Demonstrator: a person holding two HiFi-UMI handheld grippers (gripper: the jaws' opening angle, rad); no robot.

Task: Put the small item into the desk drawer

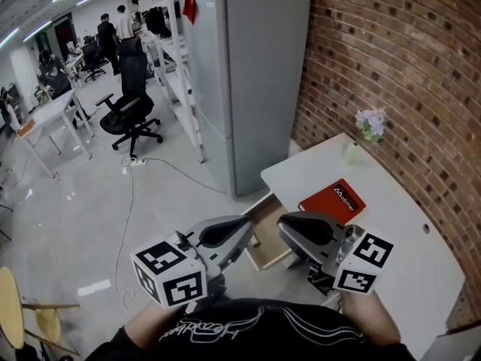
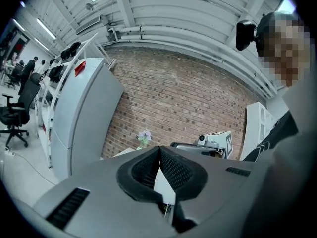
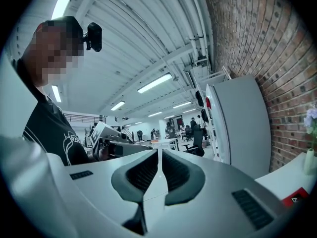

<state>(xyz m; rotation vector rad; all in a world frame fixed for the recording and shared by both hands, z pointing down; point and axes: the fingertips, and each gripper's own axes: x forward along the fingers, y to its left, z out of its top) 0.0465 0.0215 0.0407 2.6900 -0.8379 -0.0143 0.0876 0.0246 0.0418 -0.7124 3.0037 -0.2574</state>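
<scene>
Both grippers are held up close to the person's chest, tips facing each other. The left gripper is shut, its ribbed pads meeting with nothing between them. The right gripper is also shut and empty. Below and between their tips, the open desk drawer juts from the white desk, showing a tan inside. No small item can be picked out in any view; a dark shape under the right gripper is mostly hidden.
A red book and a small vase of flowers sit on the desk, which stands against a brick wall. A grey cabinet stands beyond the drawer. A black office chair and a floor cable are to the left.
</scene>
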